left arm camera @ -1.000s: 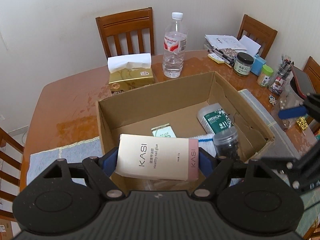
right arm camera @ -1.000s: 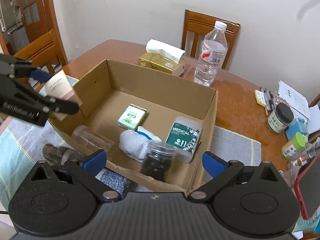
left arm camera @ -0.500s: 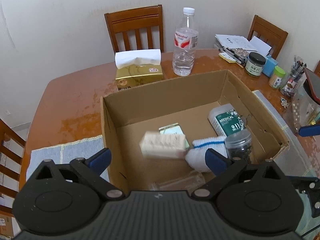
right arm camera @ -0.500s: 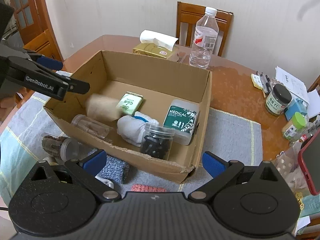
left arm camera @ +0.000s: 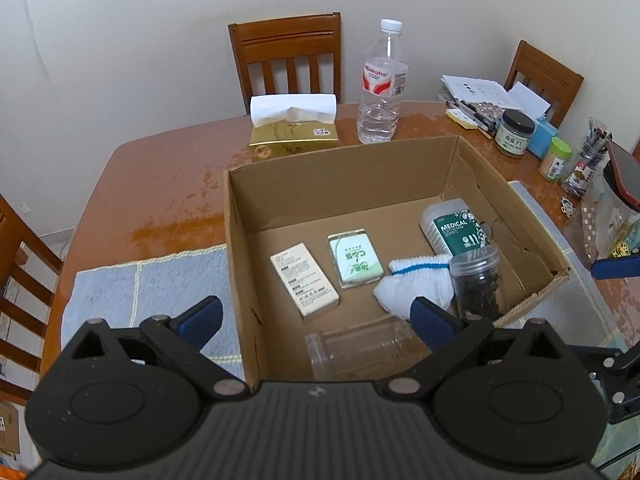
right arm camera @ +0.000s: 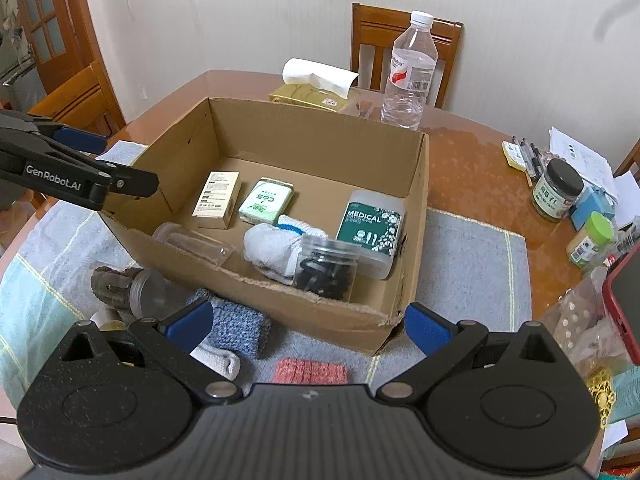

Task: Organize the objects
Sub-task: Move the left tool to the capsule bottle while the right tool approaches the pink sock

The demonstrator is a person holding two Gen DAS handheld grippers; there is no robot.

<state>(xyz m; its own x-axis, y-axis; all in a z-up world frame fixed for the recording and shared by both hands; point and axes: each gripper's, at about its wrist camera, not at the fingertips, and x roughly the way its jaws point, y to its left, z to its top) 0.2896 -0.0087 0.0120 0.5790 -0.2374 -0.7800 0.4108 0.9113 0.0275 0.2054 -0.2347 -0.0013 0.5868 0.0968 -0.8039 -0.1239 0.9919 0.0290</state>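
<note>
desk (left arm camera: 160,184): glossy varnished wood
cardboard box (left arm camera: 340,176): matt, rough torn rim
mat (left arm camera: 144,284): woven cloth
water bottle (left arm camera: 382,88): clear smooth plastic
sock (right arm camera: 272,246): soft white knit
left tongs (left arm camera: 316,316): matt black plastic, blue pads

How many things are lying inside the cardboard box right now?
6, unless something is hidden: cream carton and green packet mid-floor, MEDICAL container by the right wall, white sock, dark-filled jar, clear empty jar at the near wall.

Home dining room: wooden table (left arm camera: 160,184), chairs (left arm camera: 288,60).
</note>
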